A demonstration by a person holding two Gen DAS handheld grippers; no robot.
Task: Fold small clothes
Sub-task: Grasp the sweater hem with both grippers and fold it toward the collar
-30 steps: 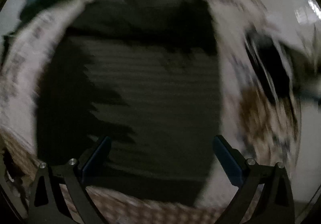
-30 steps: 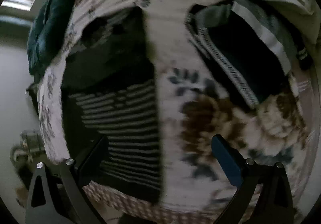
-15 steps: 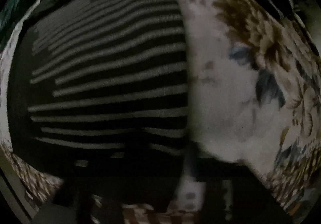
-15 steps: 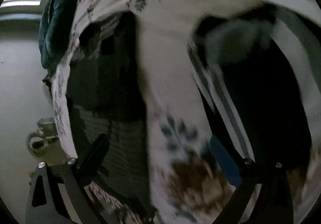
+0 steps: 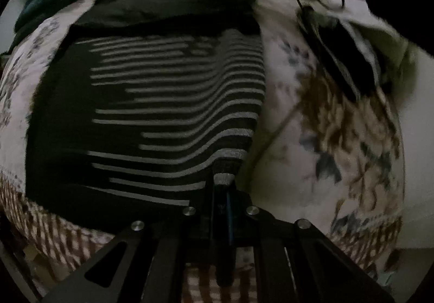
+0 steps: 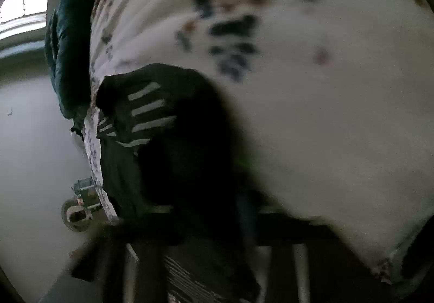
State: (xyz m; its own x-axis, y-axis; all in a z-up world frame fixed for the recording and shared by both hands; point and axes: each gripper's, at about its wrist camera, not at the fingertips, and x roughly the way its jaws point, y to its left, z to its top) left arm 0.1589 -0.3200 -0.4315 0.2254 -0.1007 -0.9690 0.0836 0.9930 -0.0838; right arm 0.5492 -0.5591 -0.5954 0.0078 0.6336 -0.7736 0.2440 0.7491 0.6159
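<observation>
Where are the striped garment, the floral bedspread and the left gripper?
striped garment (image 5: 173,102): left wrist view, on its striped middle panel.
floral bedspread (image 5: 287,167): left wrist view, on a pale bare patch right of the garment.
left gripper (image 5: 223,186): left wrist view, where the jaws meet on the garment's near corner.

A second ago the left gripper (image 5: 221,194) stood wide open over the striped shirt (image 5: 173,102), its blue pads far apart at the lower frame corners. Now its jaws are together at lower centre, pinching the shirt's near right corner, and the stripes bend down toward the pinch.

The right gripper (image 6: 206,210), also spread open earlier with the shirt flat at left and a second dark garment at upper right, now has dark cloth bunched over its jaws at lower centre. The shirt (image 6: 146,113) there is crumpled and raised off the floral sheet (image 6: 339,118), and the second garment has left that view.
</observation>
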